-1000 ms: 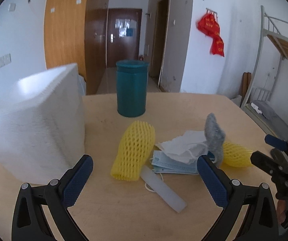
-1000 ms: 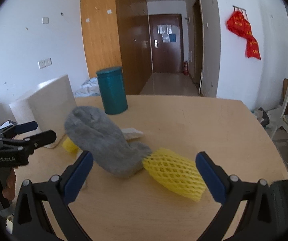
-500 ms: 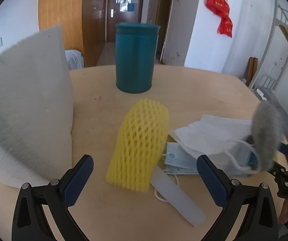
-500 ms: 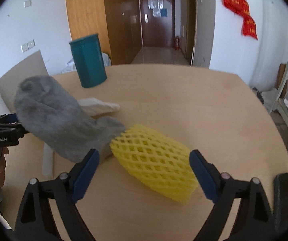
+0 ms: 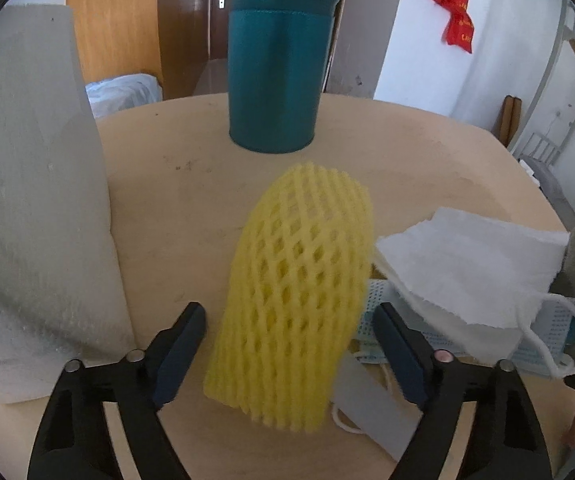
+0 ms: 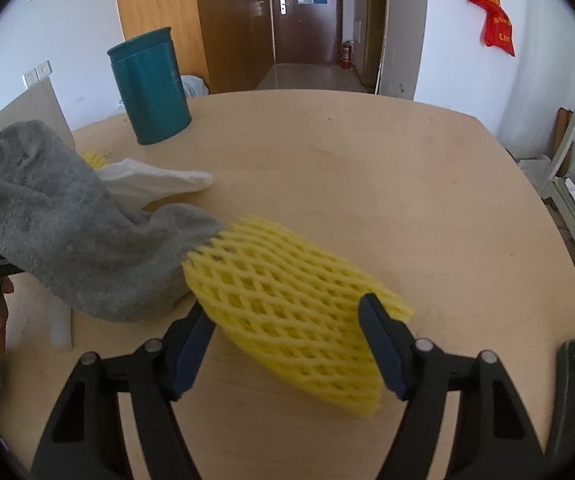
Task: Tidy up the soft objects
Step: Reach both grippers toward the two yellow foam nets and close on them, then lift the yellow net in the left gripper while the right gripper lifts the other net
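Wooden bench (image 5: 427, 152): both claws closing, nothing gripped yet. Left claw (image 5: 289, 344) straddles one yellow foam net (image 5: 299, 292); right claw (image 6: 287, 336), another yellow net (image 6: 299, 304). Next: pinch gently, lift.

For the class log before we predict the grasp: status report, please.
Left gripper jaws closing around one yellow foam net. Right gripper jaws closing around the other foam net. Grey sock lies against its far end.

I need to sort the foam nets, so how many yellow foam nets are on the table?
2. One yellow foam net lies between the left gripper's closing jaws, beside the face masks. The other lies between the right gripper's closing jaws, touching the gray sock.
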The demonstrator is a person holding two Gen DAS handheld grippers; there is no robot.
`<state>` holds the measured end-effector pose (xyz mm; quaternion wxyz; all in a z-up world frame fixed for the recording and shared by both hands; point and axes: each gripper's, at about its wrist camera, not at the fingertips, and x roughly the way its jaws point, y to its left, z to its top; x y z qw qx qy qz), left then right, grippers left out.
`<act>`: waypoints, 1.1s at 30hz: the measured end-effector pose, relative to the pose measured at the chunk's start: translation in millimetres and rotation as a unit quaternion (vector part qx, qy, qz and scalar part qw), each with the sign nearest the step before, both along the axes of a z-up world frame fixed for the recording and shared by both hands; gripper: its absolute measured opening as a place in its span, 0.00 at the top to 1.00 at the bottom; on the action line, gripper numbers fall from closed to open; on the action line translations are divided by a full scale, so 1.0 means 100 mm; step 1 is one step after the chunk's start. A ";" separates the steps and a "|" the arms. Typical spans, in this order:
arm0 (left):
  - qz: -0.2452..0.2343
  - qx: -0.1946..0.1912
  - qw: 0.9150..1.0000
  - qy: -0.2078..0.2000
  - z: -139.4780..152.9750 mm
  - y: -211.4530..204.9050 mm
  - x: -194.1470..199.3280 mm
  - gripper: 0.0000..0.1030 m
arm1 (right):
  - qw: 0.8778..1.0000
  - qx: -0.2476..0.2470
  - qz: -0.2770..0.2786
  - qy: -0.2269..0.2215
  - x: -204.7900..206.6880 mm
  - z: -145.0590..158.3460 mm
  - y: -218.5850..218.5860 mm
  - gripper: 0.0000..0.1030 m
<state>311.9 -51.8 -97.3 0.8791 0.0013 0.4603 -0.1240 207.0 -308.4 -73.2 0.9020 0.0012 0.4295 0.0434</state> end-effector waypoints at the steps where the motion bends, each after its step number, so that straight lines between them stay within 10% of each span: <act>1: 0.001 0.000 1.000 -0.003 0.00 0.01 0.00 0.21 | 1.000 0.002 -0.001 0.000 0.00 0.00 -0.01 0.26; 19: -0.002 -0.011 1.000 -0.018 0.12 0.03 -0.14 0.88 | 0.999 0.031 -0.007 0.004 -0.03 0.02 -0.11 0.81; 33: -0.030 -0.014 0.997 -0.065 0.31 0.01 -0.40 0.90 | 0.999 0.033 -0.032 -0.020 -0.23 0.22 -0.25 0.87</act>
